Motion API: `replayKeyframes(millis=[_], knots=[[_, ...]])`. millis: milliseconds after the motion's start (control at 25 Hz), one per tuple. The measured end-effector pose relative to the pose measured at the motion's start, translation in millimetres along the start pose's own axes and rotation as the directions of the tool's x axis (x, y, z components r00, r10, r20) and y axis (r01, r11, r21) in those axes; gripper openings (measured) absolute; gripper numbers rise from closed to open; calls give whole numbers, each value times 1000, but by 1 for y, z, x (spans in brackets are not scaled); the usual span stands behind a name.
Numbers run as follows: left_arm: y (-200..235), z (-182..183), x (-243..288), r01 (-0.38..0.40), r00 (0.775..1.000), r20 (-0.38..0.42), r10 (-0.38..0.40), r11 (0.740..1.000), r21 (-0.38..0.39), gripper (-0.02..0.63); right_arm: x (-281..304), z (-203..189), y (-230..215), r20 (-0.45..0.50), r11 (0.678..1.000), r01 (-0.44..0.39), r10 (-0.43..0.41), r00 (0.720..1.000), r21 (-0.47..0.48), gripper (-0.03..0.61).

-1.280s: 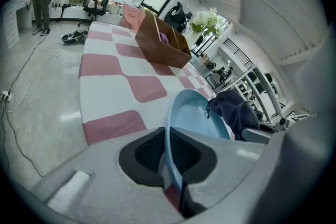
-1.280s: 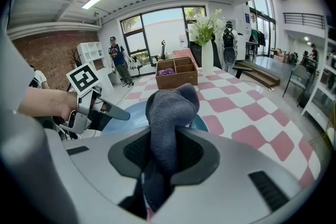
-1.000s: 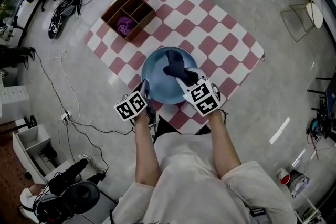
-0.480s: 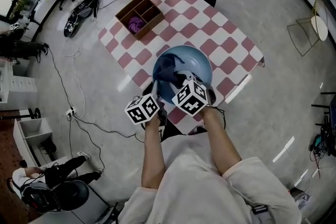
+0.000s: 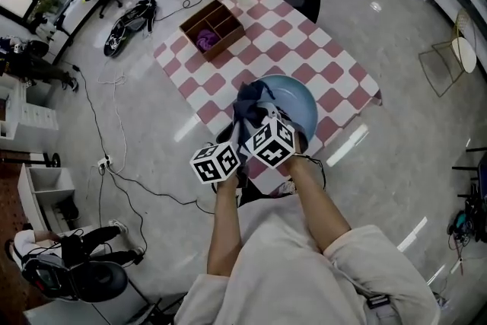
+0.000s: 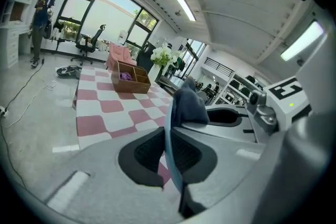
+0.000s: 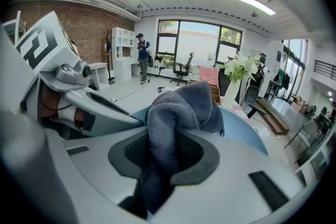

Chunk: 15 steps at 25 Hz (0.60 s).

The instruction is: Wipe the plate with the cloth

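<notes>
Checked counter point(image 5: 304, 49) carries everything. The left gripper point(image 6: 169, 152) is clamped on the rim of the blue plate point(image 6: 168, 131), at the plate's 8 o'clock in the head view. The right gripper point(image 7: 163, 152), the nearer one to the plate's face, pinches the dark cloth point(image 7: 181, 105); its bunched end pokes toward 12 o'clock and covers the plate's 9 o'clock side. Bare plate lies at 2 o'clock, likely the wiping direction. One plate, one cloth, two grippers; one wooden box point(image 5: 213, 28) at 11 o'clock, well apart.
</notes>
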<state>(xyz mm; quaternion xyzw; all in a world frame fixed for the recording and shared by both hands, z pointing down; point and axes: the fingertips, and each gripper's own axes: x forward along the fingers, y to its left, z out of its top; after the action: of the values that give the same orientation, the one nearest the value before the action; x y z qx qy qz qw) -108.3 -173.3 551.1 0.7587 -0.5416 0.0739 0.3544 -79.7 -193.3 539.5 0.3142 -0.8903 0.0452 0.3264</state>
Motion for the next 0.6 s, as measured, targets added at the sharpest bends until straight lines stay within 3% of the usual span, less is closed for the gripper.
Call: replayKeyframes(millis=[280,600], knots=[[-5,3,-5,17,1000,16,-18,1000,18,23,-6,9,-10,56,998,55,-56,997,32,106],[-10,8,-4,20,1000,5,-20,996,88,25,-9,9,-25,95,994,56,-66,993,98,106]])
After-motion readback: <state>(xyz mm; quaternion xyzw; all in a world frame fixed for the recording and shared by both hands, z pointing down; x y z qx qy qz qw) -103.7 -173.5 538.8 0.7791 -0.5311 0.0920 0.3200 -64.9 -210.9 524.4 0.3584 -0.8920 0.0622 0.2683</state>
